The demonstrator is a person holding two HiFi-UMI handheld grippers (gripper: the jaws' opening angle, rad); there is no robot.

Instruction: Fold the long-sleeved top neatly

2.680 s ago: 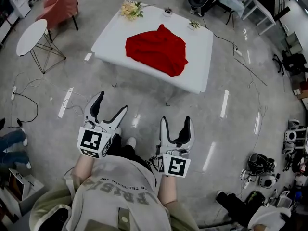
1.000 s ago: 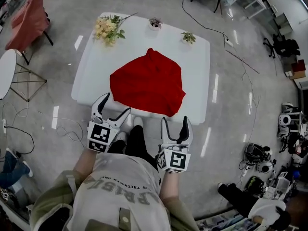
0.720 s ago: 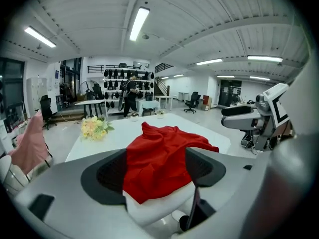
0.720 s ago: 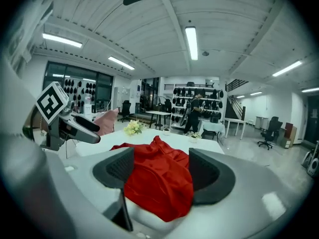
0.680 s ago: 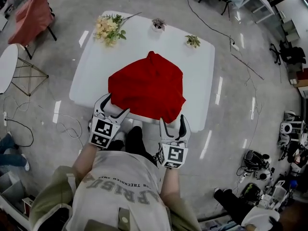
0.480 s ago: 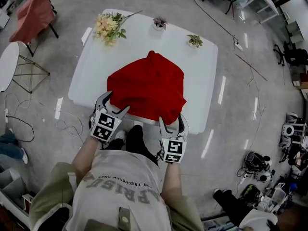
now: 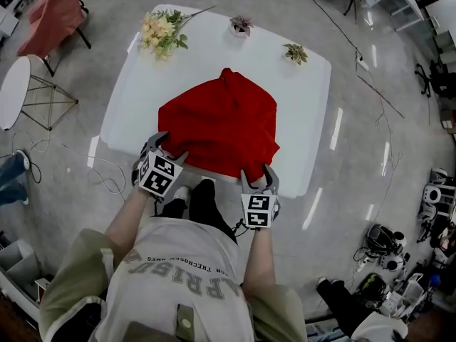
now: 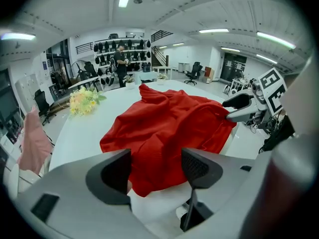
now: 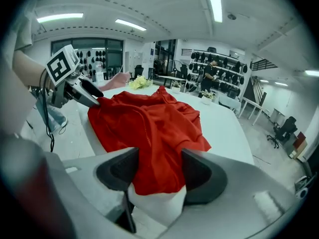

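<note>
**Both grippers down at the near hem, jaws narrowing, no grip yet**

The left gripper (image 8: 157, 171) has its jaws apart, with the near edge of the red long-sleeved top (image 7: 217, 123) lying in the gap between them. The pads are not pressing on the cloth. The right gripper (image 9: 157, 172) is the same: released, with the hem and the white table edge showing between its jaws. Both pairs of jaws have just been closing a little from full width. The wide-angle view is poor this close, so a light brush of a pad on the fabric can't be ruled out.

A second ago both grippers hung short of the table, over the floor. Now they are lowered and tipped down at the table's near edge, one at each near corner of the garment. The person has also stepped in close.

This looks like the end of the approach, with the first pinch on the hem about to come. Nothing is folded yet. The top is a rumpled heap in the middle of the table, peaked at the far side, and no sleeve can be clearly made out.

The table (image 7: 306, 98) is white, square and glossy. At its far edge sit a bunch of flowers (image 7: 160, 30) and two small potted plants (image 7: 241, 25), well apart from the top.

The floor (image 7: 370, 155) is shiny grey with cables trailing across it. A round side table (image 7: 14, 80) and a chair (image 7: 50, 13) draped in red stand to the left. Office gear clutters the right side.
</note>
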